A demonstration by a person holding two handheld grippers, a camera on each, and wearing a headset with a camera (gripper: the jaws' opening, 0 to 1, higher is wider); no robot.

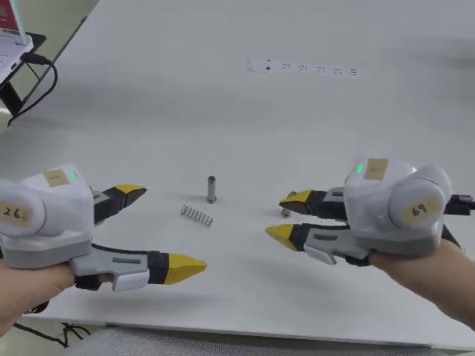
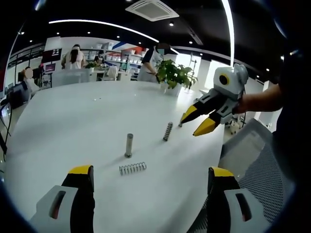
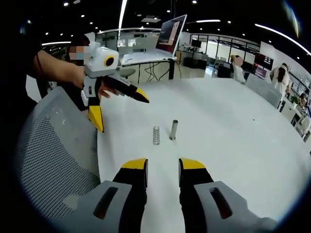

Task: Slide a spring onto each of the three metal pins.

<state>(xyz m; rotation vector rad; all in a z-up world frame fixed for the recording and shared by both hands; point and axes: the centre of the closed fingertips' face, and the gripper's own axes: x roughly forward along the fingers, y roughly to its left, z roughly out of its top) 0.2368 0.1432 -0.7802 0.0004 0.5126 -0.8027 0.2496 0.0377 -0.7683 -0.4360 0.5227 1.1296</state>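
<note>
One bare metal pin (image 1: 211, 189) stands upright mid-table, and a loose spring (image 1: 197, 215) lies just in front of it. The left gripper view has the same pin (image 2: 129, 144) and spring (image 2: 132, 168), plus a second spring (image 2: 167, 131) that looks upright farther on. A small part (image 1: 286, 213) sits half hidden by my right gripper's (image 1: 278, 216) fingers. My left gripper (image 1: 158, 228) is wide open and holds nothing, left of the pin. My right gripper is open with a narrower gap and points at the pin (image 3: 173, 129) and spring (image 3: 156, 135).
A white power strip (image 1: 304, 68) lies at the back of the white table (image 1: 245, 133). A laptop (image 1: 11, 30) with a black cable sits off the far left corner. A grey mesh chair (image 3: 48, 145) stands at the near edge.
</note>
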